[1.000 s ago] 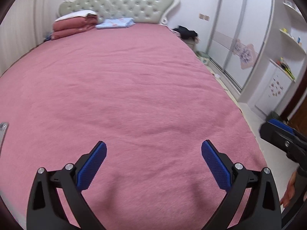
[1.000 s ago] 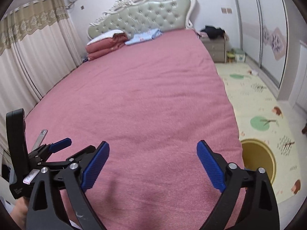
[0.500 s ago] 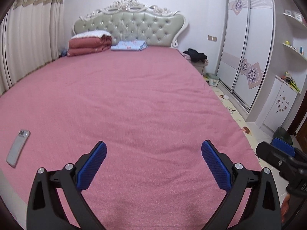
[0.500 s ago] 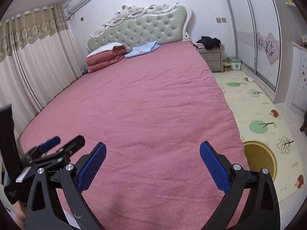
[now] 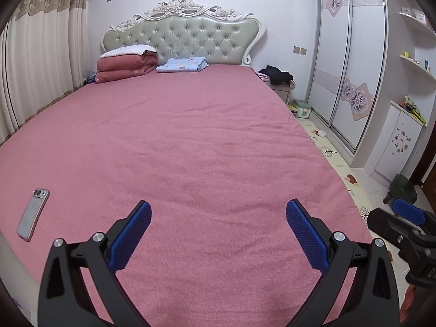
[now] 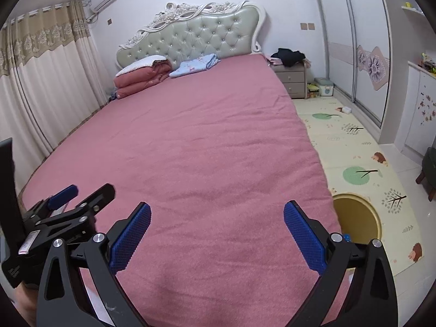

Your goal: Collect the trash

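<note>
My left gripper (image 5: 218,227) is open and empty, held over the foot end of a wide pink bed (image 5: 190,141). My right gripper (image 6: 216,227) is open and empty too, over the same end of the bed (image 6: 204,147), further right. A round yellow bin (image 6: 357,218) stands on the floor by the bed's right foot corner, just right of my right gripper. No trash shows on the bed cover. The left gripper also shows at the left of the right wrist view (image 6: 79,199), and the right gripper at the right of the left wrist view (image 5: 395,220).
A phone (image 5: 33,209) lies on the bed near its left edge. Folded red quilts (image 5: 126,64) and a blue cloth (image 5: 182,64) sit by the headboard. A nightstand (image 6: 290,77) with dark clothes, a patterned floor mat (image 6: 354,147), a wardrobe (image 5: 351,68) and a dark stool (image 5: 403,188) are on the right.
Both grippers have tilted up and drawn back, so the headboard, wall and more floor show. The phone has come fully into the left wrist view. Both stay open.
</note>
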### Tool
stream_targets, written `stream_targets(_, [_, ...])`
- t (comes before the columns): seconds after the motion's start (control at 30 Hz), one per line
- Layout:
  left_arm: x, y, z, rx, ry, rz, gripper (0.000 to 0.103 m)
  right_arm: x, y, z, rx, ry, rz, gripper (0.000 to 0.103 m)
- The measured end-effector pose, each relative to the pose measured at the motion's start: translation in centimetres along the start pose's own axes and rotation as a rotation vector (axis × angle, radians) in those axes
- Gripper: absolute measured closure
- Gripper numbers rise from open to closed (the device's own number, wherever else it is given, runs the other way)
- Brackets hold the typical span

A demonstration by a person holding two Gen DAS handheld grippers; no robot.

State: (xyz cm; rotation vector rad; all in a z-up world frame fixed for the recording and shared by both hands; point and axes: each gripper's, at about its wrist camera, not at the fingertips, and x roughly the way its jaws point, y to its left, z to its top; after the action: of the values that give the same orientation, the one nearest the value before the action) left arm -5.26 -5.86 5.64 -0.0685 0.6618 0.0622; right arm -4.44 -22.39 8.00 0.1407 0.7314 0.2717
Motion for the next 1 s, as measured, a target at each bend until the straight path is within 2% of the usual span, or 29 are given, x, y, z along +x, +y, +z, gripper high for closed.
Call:
stream_targets(0.37, [-1.0,-0.6,0.6,-0.004,-0.02,-0.028,0.004,-1.6,0.3,0.8,-0.027,-0.054,-0.012,0.009])
stream_targets(1.0, [-1.3,-1.3,0.4,0.012,-0.03,-0.036,0.004,-1.4,-1.0,0.9,-0.003,-0.044,-0.022,0.009])
